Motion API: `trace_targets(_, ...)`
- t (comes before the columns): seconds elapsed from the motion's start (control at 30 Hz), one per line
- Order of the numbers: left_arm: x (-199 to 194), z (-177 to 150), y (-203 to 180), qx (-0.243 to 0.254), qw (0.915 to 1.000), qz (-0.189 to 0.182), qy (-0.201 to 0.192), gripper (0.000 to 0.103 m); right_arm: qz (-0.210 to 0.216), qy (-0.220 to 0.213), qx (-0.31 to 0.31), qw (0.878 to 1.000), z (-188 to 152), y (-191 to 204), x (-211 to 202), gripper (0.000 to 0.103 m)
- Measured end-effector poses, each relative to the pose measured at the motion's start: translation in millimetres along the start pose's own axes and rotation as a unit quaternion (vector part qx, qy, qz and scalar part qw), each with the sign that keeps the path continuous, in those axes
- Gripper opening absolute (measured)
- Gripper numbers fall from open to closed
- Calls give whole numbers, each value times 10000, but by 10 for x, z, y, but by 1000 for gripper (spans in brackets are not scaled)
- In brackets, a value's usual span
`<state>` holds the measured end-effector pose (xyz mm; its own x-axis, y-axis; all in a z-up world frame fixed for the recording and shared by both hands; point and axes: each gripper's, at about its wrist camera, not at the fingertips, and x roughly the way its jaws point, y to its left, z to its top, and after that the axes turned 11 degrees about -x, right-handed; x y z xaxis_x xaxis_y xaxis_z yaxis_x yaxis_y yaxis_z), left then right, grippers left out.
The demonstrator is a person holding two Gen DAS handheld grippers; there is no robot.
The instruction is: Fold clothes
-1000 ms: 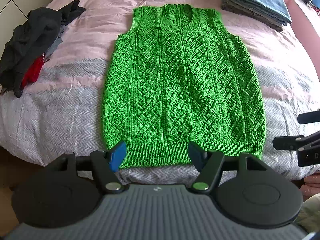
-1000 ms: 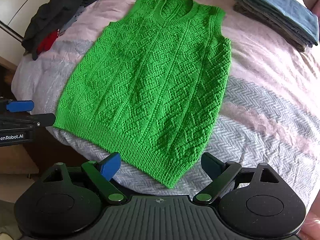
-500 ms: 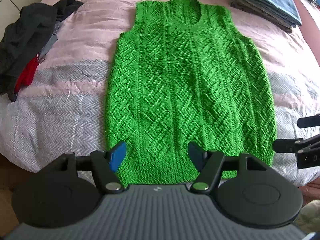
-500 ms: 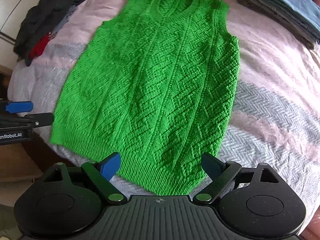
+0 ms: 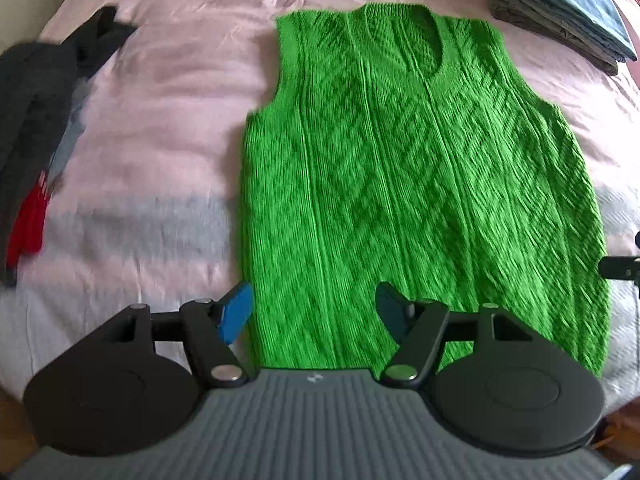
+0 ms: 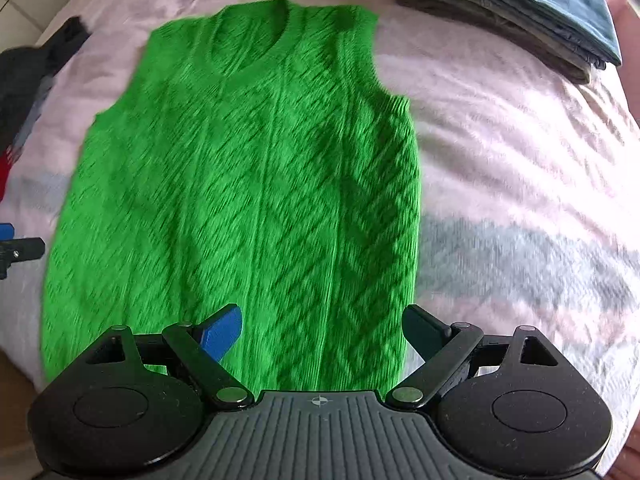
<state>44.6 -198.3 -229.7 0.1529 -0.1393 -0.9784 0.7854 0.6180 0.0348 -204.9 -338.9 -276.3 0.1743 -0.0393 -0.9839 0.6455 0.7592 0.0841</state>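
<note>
One green knitted vest point(image 5: 416, 200), sleeveless, round neck, spread flat and front-up on the bed cover point(image 5: 168, 120); neckline at the far end, ribbed hem at the near edge of the bed, mostly hidden behind the gripper bodies. Unfolded, single layer outline, no creases across it; knit pattern smeared by motion blur in both views. Same vest in the right wrist view point(image 6: 248, 184), filling the centre-left. One left gripper point(image 5: 314, 312) over the near left part of the vest, jaws spread wide, nothing between them; whether the tips touch the knit: cannot tell. One right gripper point(image 6: 322, 328) over the near right part, jaws likewise wide apart and empty, its right finger near the vest's right edge. Each gripper's tip just visible at the frame edge of the other's view. One bed cover, pale pink with grey herringbone bands. One neat stack of folded clothes point(image 5: 560, 12) at the far right corner, blue piece on top, grey-brown beneath, well apart from the vest; exact count of pieces not legible. One loose heap of dark garments point(image 5: 36, 120) at the far left, with red and grey showing, also well apart.
</note>
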Motion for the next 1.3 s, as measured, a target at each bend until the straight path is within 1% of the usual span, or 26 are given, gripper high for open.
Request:
trace_targets(0.17,331,551,68,462,9982,-337,-180,64,-134,-62,41,9999,409,-134,229,90)
trace_targets(0.3,569,1022,83,805,9947,-490,-411,64,-288,-287,-148,9991,815,-243,390,90)
trace_targets(0.43,790,1472,66,1060,9900,-661,-649,64,-391,-710,-403,9959,1253,-395,504,90)
trace_targets(0.57,1006,1903,46,1331,9836,-833,-884,63,-481,-1164,-677,9897,1686,-556,599,89)
trace_targets(0.63,1107,2102,39,1453,9799,-946,-988,58,-434,-1415,-840,9854,1885,-655,648,89)
trace_targets(0.7,1187,2255,39,1540,9758,-1137,-1059,53,-407,-1567,-962,9821,2032,-722,714,89)
trace_targets(0.8,1271,2397,-7,1771,9681,-1271,-1234,52,-294,-1689,-1033,9798,2225,-809,820,88)
trace_targets(0.83,1304,2433,-19,1857,9658,-1291,-1266,52,-260,-1710,-1034,9795,2266,-832,862,86)
trace_targets(0.87,1337,2465,-31,1941,9638,-1310,-1273,52,-223,-1698,-1036,9798,2284,-854,905,78)
trace_targets(0.9,1374,2492,-42,2020,9620,-1326,-1273,52,-186,-1686,-1039,9800,2301,-876,947,75)
trace_targets(0.97,1452,2532,-54,2153,9591,-1353,-1245,52,-113,-1660,-1043,9805,2336,-920,1032,75)
trace_targets(1.03,1531,2566,-49,2242,9575,-1382,-1173,52,-98,-1666,-1032,9806,2371,-968,1086,75)
trace_targets(1.13,1634,2613,-15,2190,9587,-1474,-1057,52,64,-1684,-957,9810,2435,-1051,1150,74)
trace_targets(1.17,1666,2621,-6,2149,9594,-1519,-1016,52,165,-1667,-904,9817,2473,-1067,1183,71)
trace_targets(1.2,1696,2625,0,2112,9600,-1564,-962,52,251,-1624,-836,9829,2489,-1092,1214,64)
trace_targets(1.23,1725,2624,1,2079,9606,-1610,-896,51,338,-1579,-768,9839,2504,-1116,1245,63)
trace_targets(1.27,1754,2623,2,2046,9612,-1656,-831,48,420,-1558,-695,9844,2501,-1138,1266,62)
trace_targets(1.3,1779,2615,-4,2034,9613,-1688,-771,42,467,-1539,-654,9848,2497,-1154,1283,59)
